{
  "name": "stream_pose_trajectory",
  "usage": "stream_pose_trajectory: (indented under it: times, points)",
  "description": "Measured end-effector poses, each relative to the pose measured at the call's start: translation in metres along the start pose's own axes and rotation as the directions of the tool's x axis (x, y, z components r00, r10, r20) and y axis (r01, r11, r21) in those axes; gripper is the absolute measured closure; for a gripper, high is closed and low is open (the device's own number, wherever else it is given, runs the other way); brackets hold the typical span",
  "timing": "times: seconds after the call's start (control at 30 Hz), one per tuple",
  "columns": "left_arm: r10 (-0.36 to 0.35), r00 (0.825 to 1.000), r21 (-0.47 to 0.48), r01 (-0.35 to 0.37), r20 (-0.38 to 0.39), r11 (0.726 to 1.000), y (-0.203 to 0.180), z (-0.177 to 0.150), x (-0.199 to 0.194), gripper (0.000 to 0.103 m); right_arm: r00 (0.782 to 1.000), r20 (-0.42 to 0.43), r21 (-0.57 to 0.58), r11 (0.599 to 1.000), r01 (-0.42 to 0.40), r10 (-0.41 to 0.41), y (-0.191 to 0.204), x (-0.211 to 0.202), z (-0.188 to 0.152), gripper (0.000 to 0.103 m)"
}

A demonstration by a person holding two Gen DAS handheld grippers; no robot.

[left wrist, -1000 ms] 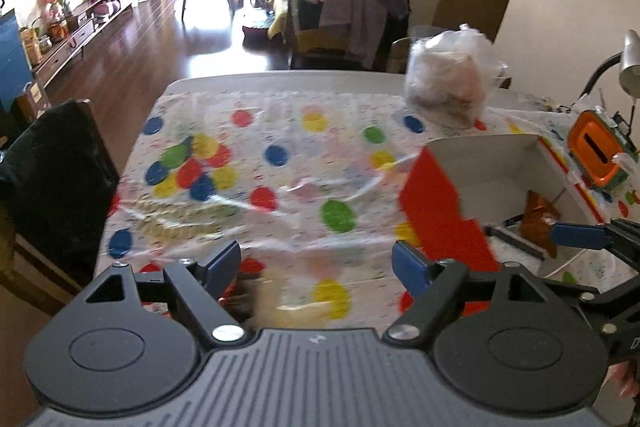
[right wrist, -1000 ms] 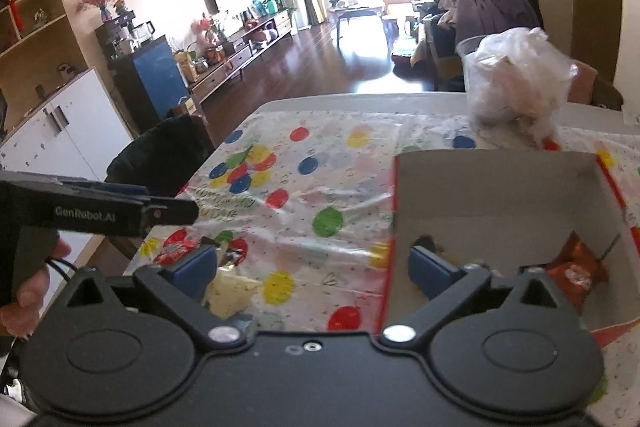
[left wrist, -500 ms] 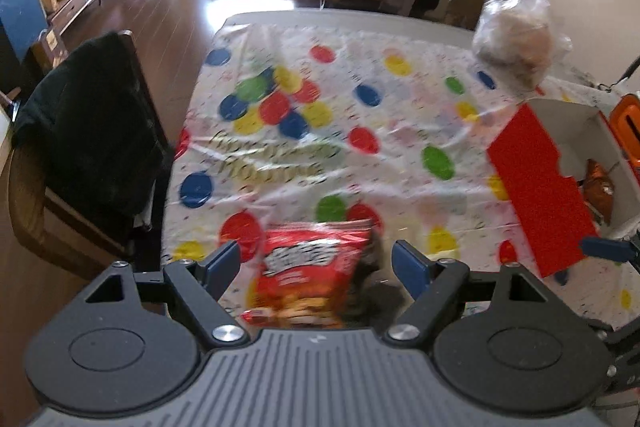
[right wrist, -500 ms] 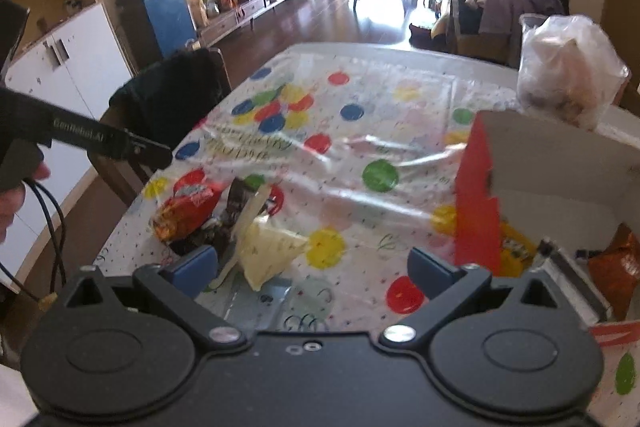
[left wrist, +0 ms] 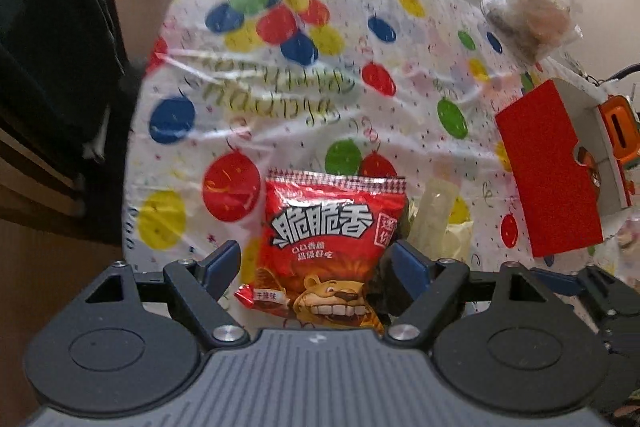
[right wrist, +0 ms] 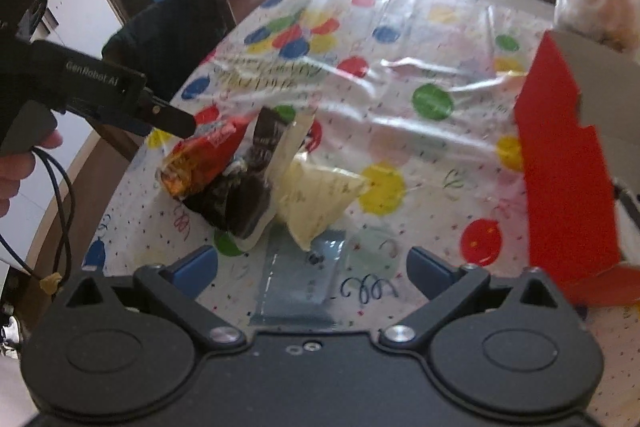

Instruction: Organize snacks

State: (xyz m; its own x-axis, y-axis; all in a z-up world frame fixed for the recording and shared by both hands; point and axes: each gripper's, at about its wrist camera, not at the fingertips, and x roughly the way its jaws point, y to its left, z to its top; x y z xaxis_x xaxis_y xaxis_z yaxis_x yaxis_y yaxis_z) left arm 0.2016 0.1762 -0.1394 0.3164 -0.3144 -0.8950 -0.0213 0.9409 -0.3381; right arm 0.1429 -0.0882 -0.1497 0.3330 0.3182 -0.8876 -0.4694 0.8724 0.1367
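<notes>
A red snack bag [left wrist: 332,243] with a cartoon lion lies on the spotted tablecloth [left wrist: 280,75], between the fingers of my open left gripper [left wrist: 316,261]; the pads stand clear of it. In the right wrist view the same red bag [right wrist: 204,155] rests on a black bag [right wrist: 236,199], beside a pale yellow bag [right wrist: 316,195]. My right gripper [right wrist: 314,267] hangs open just above a flat grey-blue packet [right wrist: 304,283]. The red and white box [right wrist: 560,155] stands open at the right, with an orange-brown snack [left wrist: 590,167] inside.
A clear plastic bag of food [left wrist: 528,11] sits at the far side of the table. A black-draped chair [left wrist: 52,39] stands against the table's left edge. An orange device [left wrist: 618,125] lies behind the box. A hand [right wrist: 16,167] holds the left gripper.
Both grippers have come down and tipped toward the snack pile near the table's front edge. The red bag now lies between the left fingers. Both jaws stayed open.
</notes>
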Motion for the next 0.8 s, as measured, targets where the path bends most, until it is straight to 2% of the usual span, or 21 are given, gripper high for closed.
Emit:
stream_pose_trajectory:
  times: [0.23, 0.47, 0.8]
  points:
    - [-0.014, 0.998, 0.048, 0.017, -0.058, 0.999, 0.003, -0.001, 0.022, 0.02, 0.998, -0.064, -0.024, 1.0, 0.003, -0.004, 0.014, 0.025, 0.0, 0.008]
    - [-0.013, 0.996, 0.024, 0.015, -0.083, 1.0, 0.006, -0.001, 0.036, 0.02, 0.993, -0.1, -0.065, 0.997, 0.052, -0.059, 0.021, 0.043, -0.003, 0.019]
    - [0.011, 0.999, 0.034, -0.009, -0.054, 0.999, -0.001, -0.005, 0.038, 0.023, 0.989, -0.118, -0.096, 0.992, 0.081, -0.092, 0.024, 0.05, -0.005, 0.046]
